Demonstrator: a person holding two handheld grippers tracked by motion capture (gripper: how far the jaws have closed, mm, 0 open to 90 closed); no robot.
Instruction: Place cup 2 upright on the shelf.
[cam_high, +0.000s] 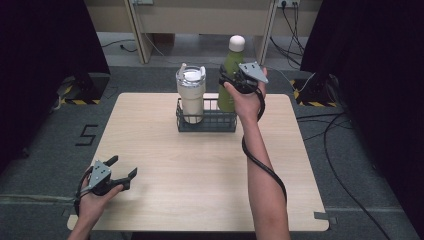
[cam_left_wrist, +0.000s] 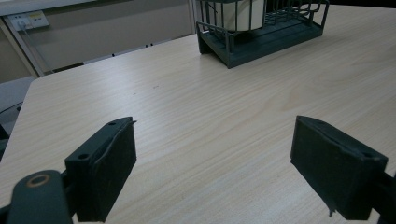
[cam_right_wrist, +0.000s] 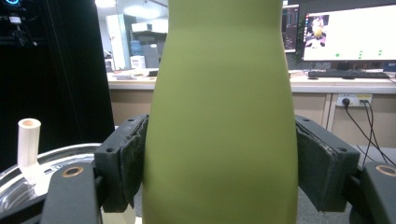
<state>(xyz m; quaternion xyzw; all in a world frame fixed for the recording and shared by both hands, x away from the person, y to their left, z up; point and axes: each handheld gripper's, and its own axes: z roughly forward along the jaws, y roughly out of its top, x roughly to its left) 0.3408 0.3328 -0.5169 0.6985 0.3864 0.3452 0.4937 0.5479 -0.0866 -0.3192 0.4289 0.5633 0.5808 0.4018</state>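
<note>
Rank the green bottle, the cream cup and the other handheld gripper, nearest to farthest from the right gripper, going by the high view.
1. Green bottle: held upright between the right gripper's fingers, at the right end of the wire basket.
2. Cream cup: just to the left, in the same basket.
3. Left gripper: far off, open, at the table's near left corner.

Light wood table (cam_high: 200, 170); dark wire basket (cam_high: 206, 121) standing at far edge (centre).

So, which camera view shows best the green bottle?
The high view: the green bottle shows nearly whole, white cap up, in the wire basket. The right gripper view gives just its body between the right tool's pads.
</note>
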